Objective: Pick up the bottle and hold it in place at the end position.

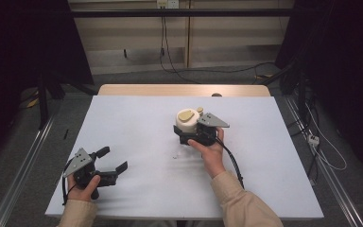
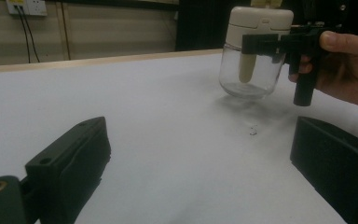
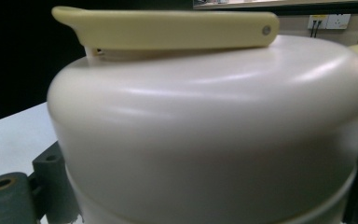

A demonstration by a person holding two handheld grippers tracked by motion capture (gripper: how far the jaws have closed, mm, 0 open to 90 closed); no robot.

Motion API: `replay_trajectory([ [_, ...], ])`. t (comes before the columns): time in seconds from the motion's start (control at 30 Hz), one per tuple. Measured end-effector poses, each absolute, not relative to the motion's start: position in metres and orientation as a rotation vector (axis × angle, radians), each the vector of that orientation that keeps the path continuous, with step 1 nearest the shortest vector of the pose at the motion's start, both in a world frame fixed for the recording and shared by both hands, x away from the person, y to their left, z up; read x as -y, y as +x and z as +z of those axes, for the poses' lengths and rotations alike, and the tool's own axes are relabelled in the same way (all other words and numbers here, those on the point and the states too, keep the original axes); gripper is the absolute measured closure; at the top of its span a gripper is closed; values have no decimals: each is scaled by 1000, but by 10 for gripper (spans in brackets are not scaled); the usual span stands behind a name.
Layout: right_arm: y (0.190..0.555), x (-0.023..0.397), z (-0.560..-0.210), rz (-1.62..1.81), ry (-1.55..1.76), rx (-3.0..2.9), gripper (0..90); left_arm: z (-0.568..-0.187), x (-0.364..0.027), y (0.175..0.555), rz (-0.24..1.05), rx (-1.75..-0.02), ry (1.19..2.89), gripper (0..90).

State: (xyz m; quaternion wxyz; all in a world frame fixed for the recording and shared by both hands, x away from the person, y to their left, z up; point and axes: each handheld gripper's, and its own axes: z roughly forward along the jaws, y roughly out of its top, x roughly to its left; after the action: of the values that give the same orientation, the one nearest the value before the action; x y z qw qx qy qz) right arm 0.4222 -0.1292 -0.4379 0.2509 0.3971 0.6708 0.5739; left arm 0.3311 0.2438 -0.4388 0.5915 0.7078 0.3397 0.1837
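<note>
A clear glass jar with a cream lid is held near the middle of the white table. My right gripper is shut on the jar just under the lid, and the jar seems to hang slightly above the table over its shadow. In the right gripper view the lid is very close, with a yellowish flip tab on top. A pale tube hangs inside the glass. My left gripper rests at the front left, open, with nothing between its jaws.
A small dark speck lies on the table below the jar. The table's wooden back edge shows beyond the white cover. Cables and a power strip lie on the floor at the right, and metal rails run along both sides.
</note>
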Motion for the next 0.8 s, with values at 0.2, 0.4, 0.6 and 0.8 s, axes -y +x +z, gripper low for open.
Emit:
replay_trajectory([
  [0.2,426,126,-437,1560,1068,-1826,67,-439,-245,331,426,-794,1643,43],
  [0.4,428,123,-438,1554,1065,-1830,67,-439,-244,331,426,-794,1644,45],
  [0.6,431,121,-439,1552,1062,-1837,67,-439,-245,330,427,-794,1644,45],
  [0.8,433,119,-440,1548,1058,-1840,67,-439,-245,329,426,-798,1642,45],
])
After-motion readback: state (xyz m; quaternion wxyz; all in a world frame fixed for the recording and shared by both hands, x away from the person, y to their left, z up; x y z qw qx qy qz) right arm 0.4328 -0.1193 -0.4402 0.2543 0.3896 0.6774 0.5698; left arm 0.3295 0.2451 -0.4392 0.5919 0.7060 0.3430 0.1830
